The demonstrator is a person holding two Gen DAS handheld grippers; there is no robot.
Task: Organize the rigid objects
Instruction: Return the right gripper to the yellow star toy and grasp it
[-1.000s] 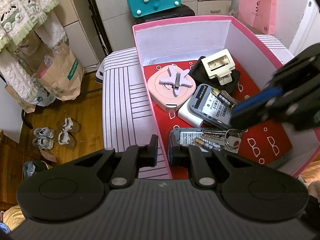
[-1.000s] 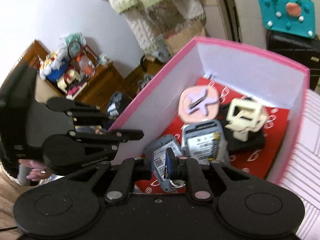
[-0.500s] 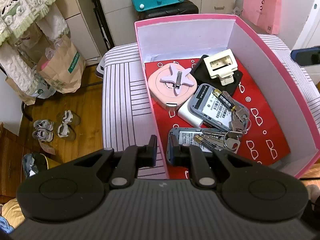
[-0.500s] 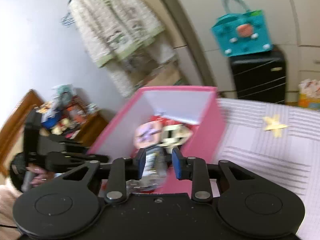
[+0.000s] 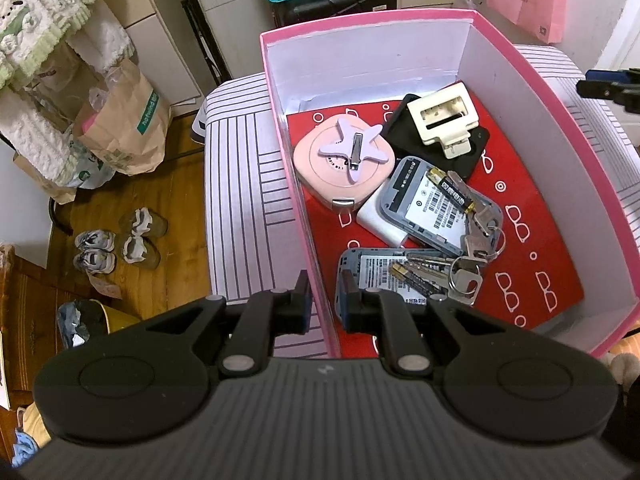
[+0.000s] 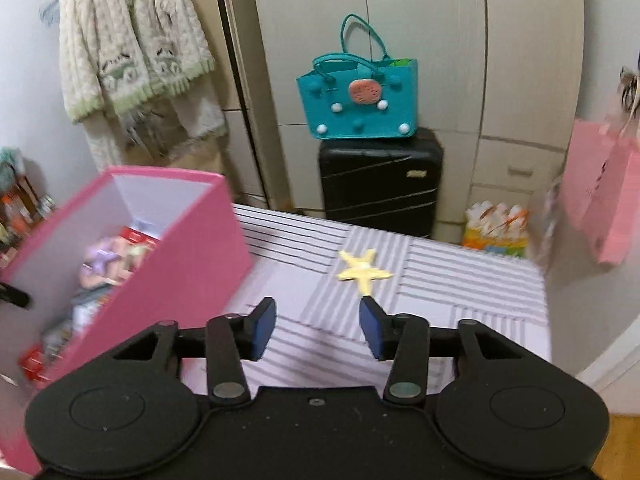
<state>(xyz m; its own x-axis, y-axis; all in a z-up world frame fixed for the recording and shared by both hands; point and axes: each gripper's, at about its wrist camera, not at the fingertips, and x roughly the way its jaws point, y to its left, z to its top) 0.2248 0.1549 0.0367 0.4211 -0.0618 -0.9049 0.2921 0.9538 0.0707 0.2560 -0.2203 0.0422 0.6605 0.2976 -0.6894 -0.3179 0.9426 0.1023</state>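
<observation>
— Pink cardboard, was it, what the left gripper (image 5: 325,300) held?

— Yes. Its jaws were pinched on the near wall of the pink box (image 5: 576,92), centre of the left wrist frame, with keys (image 5: 466,268) and a pink tape measure (image 5: 344,168) inside.

— And the right gripper (image 6: 318,326)?

— Jaws spread wide, empty, above the striped table (image 6: 460,280). A yellow star (image 6: 363,271) lay on it just beyond the fingertips, mid-frame.
</observation>
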